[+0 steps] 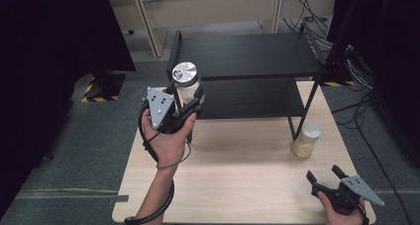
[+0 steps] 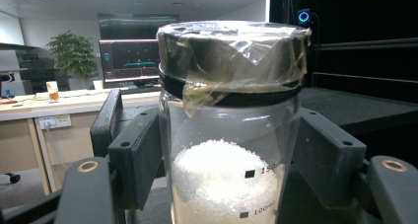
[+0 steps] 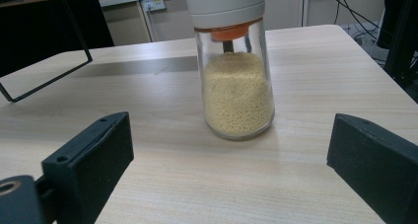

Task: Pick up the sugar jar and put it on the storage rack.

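Pinching glass jar (image 2: 229, 150) of white granules: left gripper (image 1: 184, 103), raised at black shelf (image 1: 247, 56). Right gripper (image 1: 327, 176) fingers spread, yellow-grain jar (image 3: 236, 81) ahead on desk (image 1: 237, 175).

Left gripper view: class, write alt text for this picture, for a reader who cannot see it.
A clear glass jar, part-filled with white granules, is clamped between the left gripper's two black jaws. Its dark lid is covered with crinkled clear film, and printed volume marks show on the glass. Behind are an office desk, a monitor and a potted plant.

Black left gripper (image 1: 190, 103) and right gripper (image 1: 324, 175), grey triangular plates.
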